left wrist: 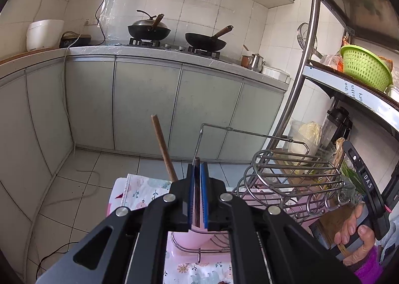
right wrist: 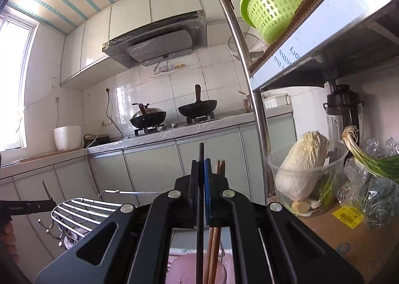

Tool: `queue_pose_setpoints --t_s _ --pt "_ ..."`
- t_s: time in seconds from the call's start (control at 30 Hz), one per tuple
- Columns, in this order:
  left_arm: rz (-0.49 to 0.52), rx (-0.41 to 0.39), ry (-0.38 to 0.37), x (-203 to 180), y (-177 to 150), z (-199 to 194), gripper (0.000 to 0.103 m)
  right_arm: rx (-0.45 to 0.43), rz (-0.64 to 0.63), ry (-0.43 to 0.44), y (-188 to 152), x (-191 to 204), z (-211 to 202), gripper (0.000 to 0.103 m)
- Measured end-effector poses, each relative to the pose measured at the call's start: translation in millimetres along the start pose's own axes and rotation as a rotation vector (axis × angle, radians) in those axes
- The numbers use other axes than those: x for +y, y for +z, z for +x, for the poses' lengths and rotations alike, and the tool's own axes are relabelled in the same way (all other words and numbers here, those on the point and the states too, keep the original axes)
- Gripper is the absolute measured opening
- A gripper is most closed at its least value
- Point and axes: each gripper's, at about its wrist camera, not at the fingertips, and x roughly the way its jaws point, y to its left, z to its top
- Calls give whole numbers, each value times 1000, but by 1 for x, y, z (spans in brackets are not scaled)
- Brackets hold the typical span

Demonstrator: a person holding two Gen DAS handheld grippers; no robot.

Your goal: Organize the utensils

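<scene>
My left gripper [left wrist: 197, 166] is shut on a dark chopstick [left wrist: 197, 194] whose tip shows above the blue pads. A brown wooden chopstick [left wrist: 163, 148] stands up just to its left. Below the jaws is a pink cup [left wrist: 199, 233] inside a wire utensil rack [left wrist: 291, 179]. My right gripper [right wrist: 201, 164] is shut on a black chopstick [right wrist: 200, 199] that runs upright through the jaws. Several brown chopsticks [right wrist: 216, 239] stand in the pink holder [right wrist: 179, 269] right beside it. The right gripper also shows at the right edge of the left wrist view [left wrist: 364, 179].
The rack [right wrist: 84, 211] sits on a floral cloth [left wrist: 142, 190]. A metal shelf post [right wrist: 251, 84] stands to the right, with a green basket [right wrist: 276, 4], a cabbage in a clear bowl [right wrist: 304, 166], scallions and a blender. The counter with two woks [left wrist: 149, 29] is across the floor.
</scene>
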Motion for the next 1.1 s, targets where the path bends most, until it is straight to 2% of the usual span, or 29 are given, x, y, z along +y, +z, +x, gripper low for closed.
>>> queue_pose_setpoints --t_s 0.03,0.1,0.13,0.17,0.3,0.37,0.4,0.6,0.7,0.77,0.93,1.1 --pt "-1 5 -1 0 -1 -1 7 18 2 -1 -3 0 -2 4" --pt "-4 10 -6 1 -3 -4 20 53 8 2 -9 0 -7 4" --pt "-6 13 -7 1 -4 -6 30 77 15 7 -11 1 -9 5" --pt "-7 15 -11 1 -5 -9 34 94 20 12 -13 1 -11 5" --pt "12 17 -19 -3 -11 -20 38 201 8 14 -18 6 -14 9" --pt "22 17 -24 -5 -13 -27 40 248 21 24 -19 6 -16 38" --pt "25 18 -25 -6 -15 -30 40 257 31 30 -19 6 -19 43" --pt "5 66 -53 -5 -36 -45 40 308 39 21 -19 14 -48 46" --pt "-13 135 -81 -4 -55 -42 40 355 37 16 -26 19 -60 46" --pt "-23 198 -100 -3 -71 -35 40 418 54 31 -37 21 -66 46" --pt "-69 400 -136 -2 -116 -6 39 580 121 42 -72 18 -73 46" --pt "-137 606 -137 -3 -153 30 35 744 186 38 -108 11 -73 46"
